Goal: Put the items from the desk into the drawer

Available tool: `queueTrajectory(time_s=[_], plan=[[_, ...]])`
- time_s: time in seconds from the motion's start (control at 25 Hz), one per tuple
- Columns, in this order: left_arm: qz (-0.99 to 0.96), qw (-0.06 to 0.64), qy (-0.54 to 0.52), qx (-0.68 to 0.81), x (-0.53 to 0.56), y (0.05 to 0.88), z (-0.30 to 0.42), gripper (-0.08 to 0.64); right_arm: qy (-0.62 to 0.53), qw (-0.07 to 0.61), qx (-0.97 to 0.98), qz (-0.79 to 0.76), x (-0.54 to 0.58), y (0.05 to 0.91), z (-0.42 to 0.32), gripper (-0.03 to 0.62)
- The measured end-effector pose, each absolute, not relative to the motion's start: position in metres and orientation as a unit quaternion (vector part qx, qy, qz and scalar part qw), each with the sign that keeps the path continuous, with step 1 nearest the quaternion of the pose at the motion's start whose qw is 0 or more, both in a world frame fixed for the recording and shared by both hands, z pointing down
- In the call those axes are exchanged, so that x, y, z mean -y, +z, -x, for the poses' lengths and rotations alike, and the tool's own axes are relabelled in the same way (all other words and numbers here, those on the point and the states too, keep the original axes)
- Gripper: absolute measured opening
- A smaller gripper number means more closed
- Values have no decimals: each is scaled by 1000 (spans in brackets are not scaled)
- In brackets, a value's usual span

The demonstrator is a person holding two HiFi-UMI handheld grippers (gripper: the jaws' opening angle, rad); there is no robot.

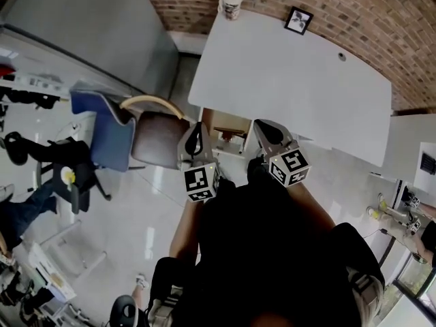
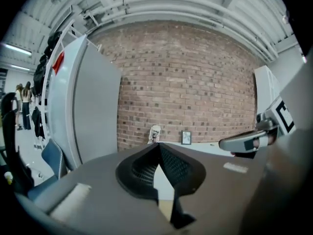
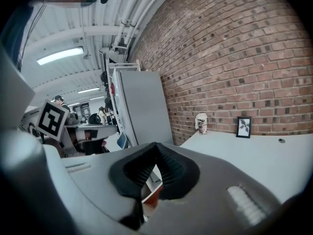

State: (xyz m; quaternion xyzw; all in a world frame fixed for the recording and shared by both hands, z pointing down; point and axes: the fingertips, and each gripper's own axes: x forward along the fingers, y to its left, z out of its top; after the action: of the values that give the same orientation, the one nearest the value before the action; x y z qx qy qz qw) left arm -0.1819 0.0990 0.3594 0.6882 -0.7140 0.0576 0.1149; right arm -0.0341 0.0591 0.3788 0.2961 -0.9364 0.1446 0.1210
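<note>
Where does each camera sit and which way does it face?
Head view: on the head, steeply down at the desk; torso, left gripper, right gripper show.
Left gripper view: on that gripper, facing the brick wall; its shut jaws, right gripper show.
Right gripper view: on that gripper, facing the brick wall over the desk; its shut jaws show.
Shared: all see the cup and frame.

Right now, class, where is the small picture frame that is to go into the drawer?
In the head view the picture frame stands at the far edge of the white desk, close to the brick wall, right of the cup.
</note>
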Motion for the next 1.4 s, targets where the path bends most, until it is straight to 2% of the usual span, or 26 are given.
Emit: queueTrajectory(time_s=[0.28,1.4], plan=[[-691,81,0,718,-127,303,173,17,134,113,938,-300,-66,368,32,5],[-696,83,10,713,-131,312,170,17,126,108,941,-296,-73,366,32,3]])
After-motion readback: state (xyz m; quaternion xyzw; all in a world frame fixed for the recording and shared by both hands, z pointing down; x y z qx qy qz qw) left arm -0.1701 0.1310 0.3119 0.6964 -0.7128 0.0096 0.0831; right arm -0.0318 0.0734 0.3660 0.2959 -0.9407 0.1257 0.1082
